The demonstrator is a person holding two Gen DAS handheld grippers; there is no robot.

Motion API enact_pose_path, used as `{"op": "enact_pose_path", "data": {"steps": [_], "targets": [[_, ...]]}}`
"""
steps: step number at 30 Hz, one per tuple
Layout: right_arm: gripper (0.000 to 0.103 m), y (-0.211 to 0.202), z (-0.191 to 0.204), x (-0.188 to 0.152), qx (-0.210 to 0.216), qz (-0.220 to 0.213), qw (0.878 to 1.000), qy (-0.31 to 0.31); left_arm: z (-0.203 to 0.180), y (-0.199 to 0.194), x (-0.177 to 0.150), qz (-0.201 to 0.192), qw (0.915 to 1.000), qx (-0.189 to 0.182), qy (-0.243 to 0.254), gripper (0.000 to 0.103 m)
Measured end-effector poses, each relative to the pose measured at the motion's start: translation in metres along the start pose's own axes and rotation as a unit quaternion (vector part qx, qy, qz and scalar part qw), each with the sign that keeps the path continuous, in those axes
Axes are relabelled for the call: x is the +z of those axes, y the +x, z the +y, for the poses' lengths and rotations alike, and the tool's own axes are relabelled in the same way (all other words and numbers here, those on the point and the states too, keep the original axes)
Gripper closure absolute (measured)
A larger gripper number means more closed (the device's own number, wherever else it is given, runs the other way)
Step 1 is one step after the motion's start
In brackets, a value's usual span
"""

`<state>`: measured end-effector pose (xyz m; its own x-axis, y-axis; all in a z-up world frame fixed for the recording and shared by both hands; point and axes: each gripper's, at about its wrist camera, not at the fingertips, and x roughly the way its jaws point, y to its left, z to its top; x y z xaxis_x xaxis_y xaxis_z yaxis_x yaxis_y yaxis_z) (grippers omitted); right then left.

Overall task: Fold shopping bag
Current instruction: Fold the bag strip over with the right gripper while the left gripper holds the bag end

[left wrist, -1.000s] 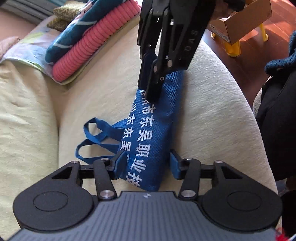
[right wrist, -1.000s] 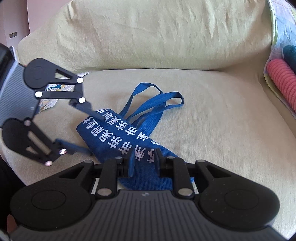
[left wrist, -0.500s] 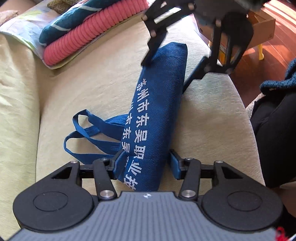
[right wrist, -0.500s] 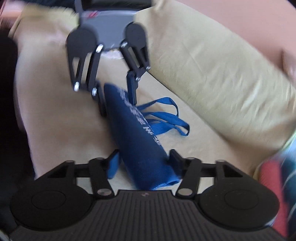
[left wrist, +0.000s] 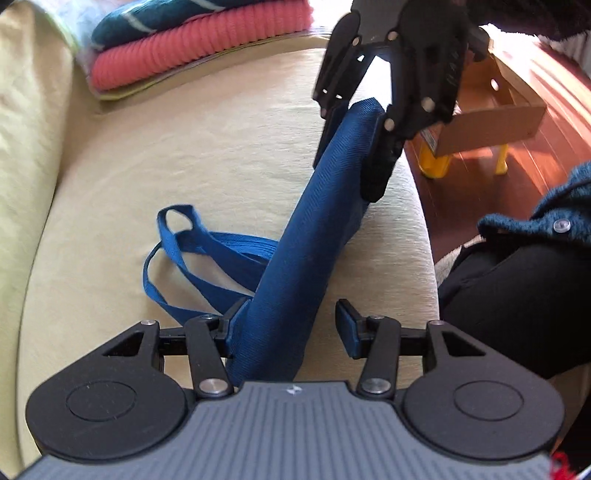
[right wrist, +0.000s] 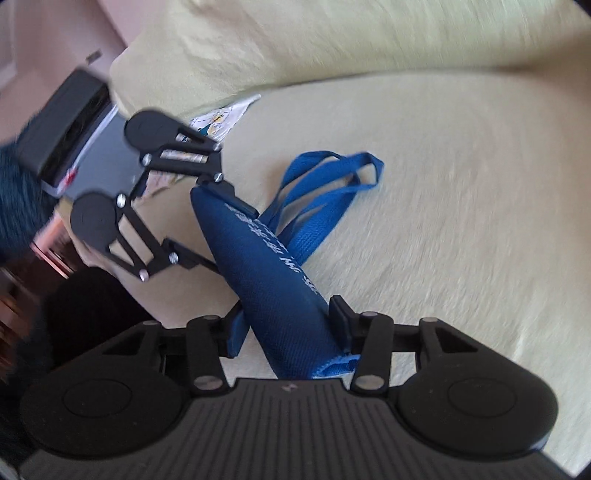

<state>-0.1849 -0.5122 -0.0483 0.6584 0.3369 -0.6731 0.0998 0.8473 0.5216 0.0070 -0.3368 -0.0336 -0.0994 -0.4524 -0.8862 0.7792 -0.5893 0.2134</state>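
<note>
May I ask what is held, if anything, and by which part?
Folded shopping bag, by its two ends: left gripper and right gripper straddle one each, right jaws just been closing; grip unclear.

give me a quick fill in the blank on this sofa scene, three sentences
1. The folded bag is ___ in colour.
2. On the sofa, beside the bag, lie its two ___.
3. The teal towel is stacked on top of a ___ one.

Missing words: blue; handles; pink
</note>
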Motion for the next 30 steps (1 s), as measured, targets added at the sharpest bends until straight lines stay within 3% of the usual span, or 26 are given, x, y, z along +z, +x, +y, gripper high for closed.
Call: {"op": "enact_pose_path", "data": {"steps": [7, 14, 18, 23, 28, 30], "targets": [[0.062, 0.007, -0.054, 0.029, 0.055, 0.058, 0.985, 0.154, 0.016, 0.011, 0.006, -0.007, 0.9994, 0.023, -0.025, 0.047], [0.063, 0.013, -0.066, 0.036, 0.054, 0.094, 0.977, 0.186, 0.017, -0.002, 0.005, 0.005, 0.9982, 0.060, 0.005, 0.036], [0.066, 0.014, -0.073, 0.044, 0.039, 0.102, 0.973, 0.202, 0.016, -0.026, -0.001, 0.015, 0.9953, 0.091, 0.030, 0.037], [0.066, 0.013, -0.074, 0.049, 0.030, 0.113, 0.973, 0.200, 0.018, -0.045, 0.001, -0.025, 0.9957, 0.087, 0.022, 0.053], [0.066, 0.011, -0.072, 0.052, 0.020, 0.117, 0.974, 0.194, 0.020, -0.015, 0.011, -0.030, 0.9976, 0.063, 0.006, 0.074], [0.066, 0.012, -0.072, 0.055, 0.015, 0.119, 0.974, 0.191, 0.023, -0.007, 0.013, -0.039, 0.9978, 0.053, -0.013, 0.074]]}}
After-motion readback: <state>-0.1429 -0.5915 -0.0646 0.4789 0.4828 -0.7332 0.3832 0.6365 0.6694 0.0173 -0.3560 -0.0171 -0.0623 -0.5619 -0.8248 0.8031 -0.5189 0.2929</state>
